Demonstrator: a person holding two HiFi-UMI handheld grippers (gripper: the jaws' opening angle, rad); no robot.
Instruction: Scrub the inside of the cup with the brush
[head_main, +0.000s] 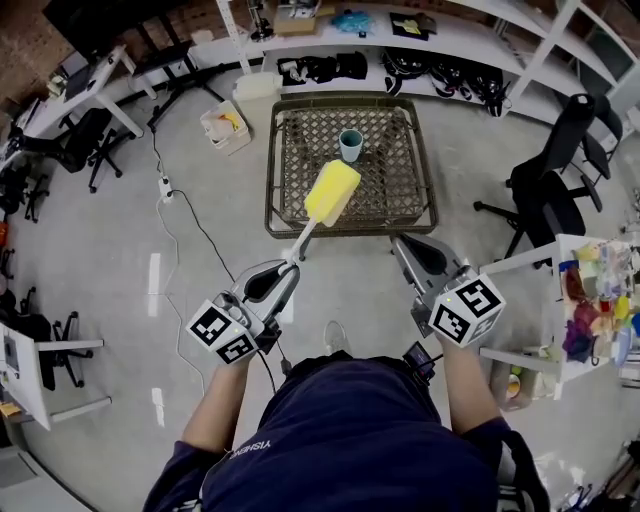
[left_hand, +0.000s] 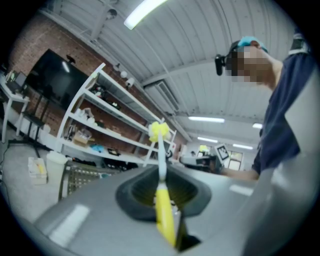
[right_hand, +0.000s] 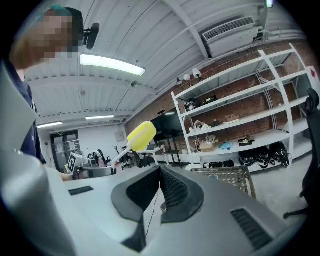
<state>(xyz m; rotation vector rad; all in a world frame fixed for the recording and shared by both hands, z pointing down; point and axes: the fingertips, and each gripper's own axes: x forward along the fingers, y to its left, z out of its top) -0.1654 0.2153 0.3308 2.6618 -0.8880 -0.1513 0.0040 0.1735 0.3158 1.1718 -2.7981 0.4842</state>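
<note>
Left gripper (head_main: 289, 266), near left: the jaws are clamped on the lower handle of the brush (head_main: 331, 194). In the left gripper view the handle runs straight out between the pads of this gripper (left_hand: 163, 190), yellow at the grip and white beyond. The brush slants up and away to the right, and its yellow sponge head sits over the near edge of the lattice table (head_main: 360, 229).

Right gripper (head_main: 401, 243), near right: the jaws are pressed together with nothing between them, as seen in its own view (right_hand: 160, 172). It is level with the left gripper and well apart from it.

The cup (head_main: 350, 145), teal, stands upright on the far half of the lattice surface, which may be a table top or a shallow basket. The cup is beyond the sponge head and clear of both grippers.

A black office chair (head_main: 560, 170) stands to the right. White shelving (head_main: 450, 40) runs along the far wall. A power strip (head_main: 166, 187) with its cable lies on the floor to the left.
</note>
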